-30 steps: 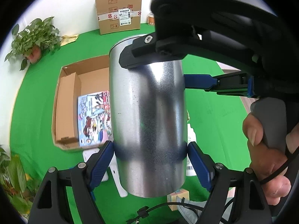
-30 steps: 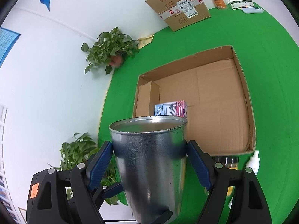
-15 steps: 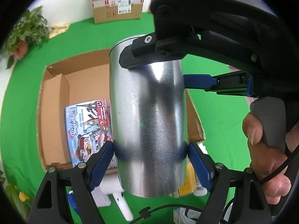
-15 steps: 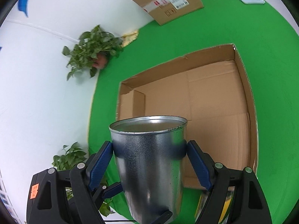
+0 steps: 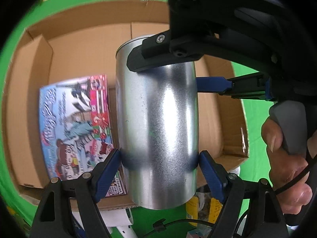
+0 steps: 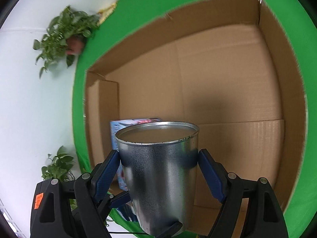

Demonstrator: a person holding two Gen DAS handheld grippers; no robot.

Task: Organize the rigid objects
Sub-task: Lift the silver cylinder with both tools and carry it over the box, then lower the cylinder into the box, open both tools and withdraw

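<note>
cardboard box [image 6: 227,83]: brown, open-topped, lying on the green counter [image 6: 281,6]; most of its floor is bare.
toy box [image 5: 77,123]: colourful printed carton lying flat against the box's left side.
metal cup [image 5: 158,130]: galvanised steel, held in the air above the cardboard box, near the toy box.
left gripper [image 5: 159,158]: jaws clamped on the cup's lower body.
right gripper [image 6: 158,160]: jaws clamped just below the rim.
step: carrying the cup in, judged near done.
next: lower it onto bare floor beside the toy box, then open both jaws.

The print on the colourful toy box [image 5: 75,127] is too blurred to read.
</note>
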